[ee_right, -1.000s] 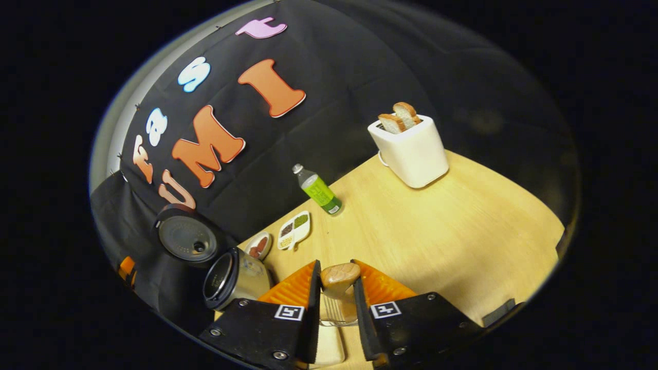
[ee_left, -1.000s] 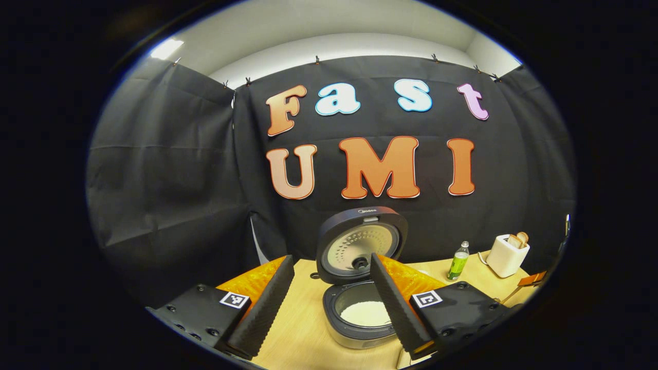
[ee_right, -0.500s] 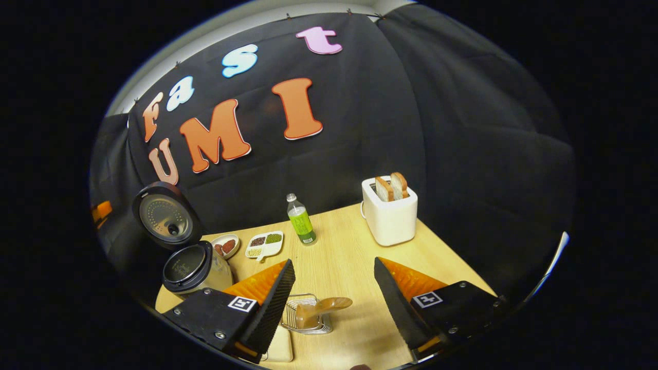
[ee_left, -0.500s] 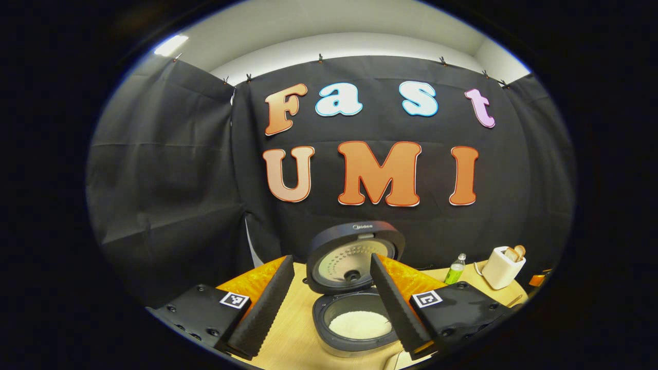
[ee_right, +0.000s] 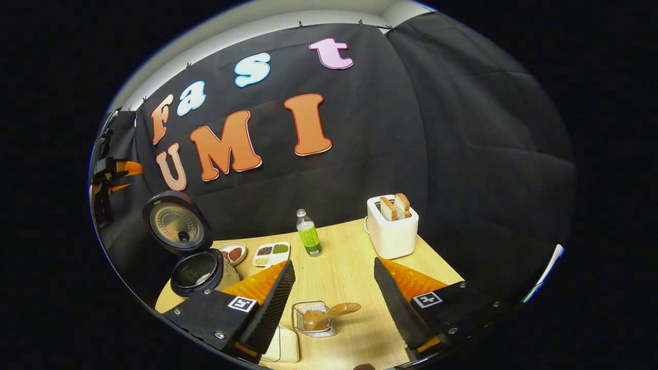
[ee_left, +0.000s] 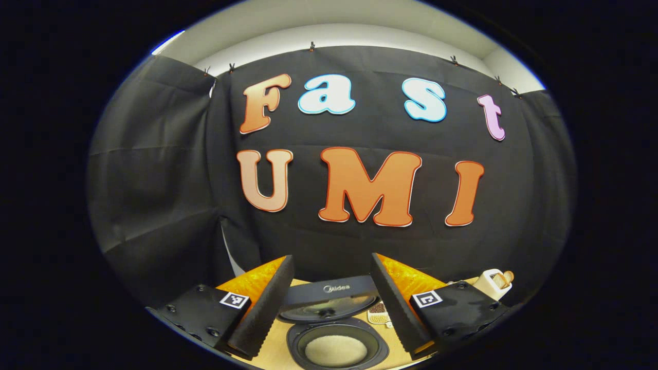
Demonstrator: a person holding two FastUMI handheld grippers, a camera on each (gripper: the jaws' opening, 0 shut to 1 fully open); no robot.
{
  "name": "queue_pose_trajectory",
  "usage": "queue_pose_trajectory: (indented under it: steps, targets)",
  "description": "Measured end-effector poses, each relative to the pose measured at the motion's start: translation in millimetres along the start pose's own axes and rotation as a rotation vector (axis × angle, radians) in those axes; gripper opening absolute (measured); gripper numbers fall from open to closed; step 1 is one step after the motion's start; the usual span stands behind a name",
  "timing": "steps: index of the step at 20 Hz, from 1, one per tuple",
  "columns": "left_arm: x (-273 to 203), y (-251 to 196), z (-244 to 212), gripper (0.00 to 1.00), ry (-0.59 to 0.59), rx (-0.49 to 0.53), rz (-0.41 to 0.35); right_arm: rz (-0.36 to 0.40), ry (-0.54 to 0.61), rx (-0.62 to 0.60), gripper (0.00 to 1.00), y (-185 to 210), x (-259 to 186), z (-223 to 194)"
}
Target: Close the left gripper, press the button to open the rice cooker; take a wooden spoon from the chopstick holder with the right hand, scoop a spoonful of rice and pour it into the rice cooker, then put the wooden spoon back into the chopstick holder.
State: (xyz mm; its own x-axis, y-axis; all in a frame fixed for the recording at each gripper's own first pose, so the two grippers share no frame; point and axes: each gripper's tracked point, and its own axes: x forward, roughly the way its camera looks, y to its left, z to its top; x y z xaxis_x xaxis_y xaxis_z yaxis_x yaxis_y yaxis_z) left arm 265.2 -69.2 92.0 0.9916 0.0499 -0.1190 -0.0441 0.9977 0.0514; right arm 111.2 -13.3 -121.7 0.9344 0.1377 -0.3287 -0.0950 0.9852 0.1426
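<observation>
Black cloth walls surround a pale wooden worktop (ee_right: 354,267) inside a booth.

From the left gripper view, the left claw (ee_left: 329,303) hangs above the rice cooker (ee_left: 336,344) with its jaws spread apart and nothing between them. The cooker's lid (ee_left: 329,303) stands raised at the back, and white rice (ee_left: 335,351) lies in the pot below, so the button step looks done and a spoonful appears to be in.

From the right gripper view, the right claw (ee_right: 334,303) is also spread wide and holds nothing. Between its fingers, lower down on the worktop, sits the wire chopstick holder (ee_right: 312,319). The wooden spoon (ee_right: 329,312) rests in it, bowl end leaning out over the rim to the right. With the claw's fingers clear of the spoon on both sides, the spoon seems returned to its place, which would leave the task at or near its end.

Farther back stand a green bottle (ee_right: 308,239), a white toaster (ee_right: 392,228) holding bread slices, a divided dish (ee_right: 271,253) of beans and a small bowl (ee_right: 234,253). The open cooker sits at the left edge of the worktop, well apart from the holder.
</observation>
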Motion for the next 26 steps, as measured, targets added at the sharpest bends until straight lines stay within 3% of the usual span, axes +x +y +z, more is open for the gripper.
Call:
queue_pose_trajectory:
  steps: [6,11,20,26]
  targets:
    - [83,2,-33,0.99,0.128,0.023,0.038,-0.032,0.010,-0.004,0.95,-4,-5,-1]
    - [100,7,-74,0.99,0.218,0.051,0.048,-0.049,0.010,0.021,0.95,-4,-5,-2]
    - [52,-10,-102,0.98,0.198,0.025,-0.004,-0.008,0.003,0.015,0.95,15,-8,-6]
    - [-5,-29,-162,0.99,0.251,-0.020,-0.048,0.029,0.015,-0.009,0.94,25,-15,-15]
